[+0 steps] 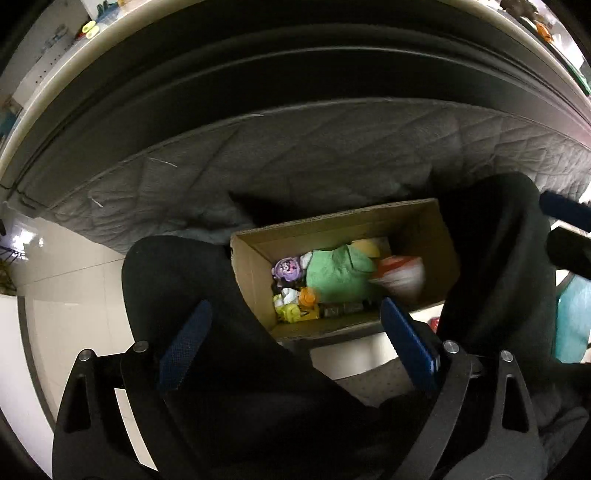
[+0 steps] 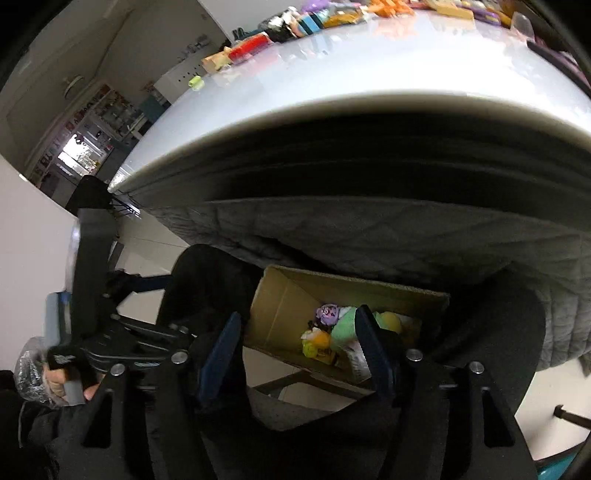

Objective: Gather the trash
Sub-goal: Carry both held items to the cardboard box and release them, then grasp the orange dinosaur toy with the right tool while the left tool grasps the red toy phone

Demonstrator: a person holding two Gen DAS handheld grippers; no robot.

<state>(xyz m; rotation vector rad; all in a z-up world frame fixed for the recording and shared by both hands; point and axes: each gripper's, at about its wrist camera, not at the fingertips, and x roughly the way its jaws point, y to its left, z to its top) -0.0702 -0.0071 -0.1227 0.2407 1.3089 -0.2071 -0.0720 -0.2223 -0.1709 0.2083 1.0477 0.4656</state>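
We held both grippers low, below the edge of the surface [image 2: 332,92], looking down at a cardboard box [image 1: 255,273] that sat on the floor between our dark-clad knees, just in front of a grey quilted cover [image 1: 295,158]. The left gripper [image 1: 295,339] stood wide open with nothing between its blue pads, and the right gripper [image 2: 299,347] was likewise spread and empty. The box already held a heap of trash: a green crumpled wrapper [image 1: 336,277], a purple round piece [image 1: 288,267], small yellow and orange bits [image 1: 299,306], and a blurred red-and-white item [image 1: 400,277] at the right end of the box, which looked to us as if it was just dropping in, though the blur left that uncertain. We judged this to be the deposit step, with a piece just released over the box. The far side of the surface carried many coloured items [image 2: 354,14], so the next move probably called for raising a gripper back up there and closing on another piece.
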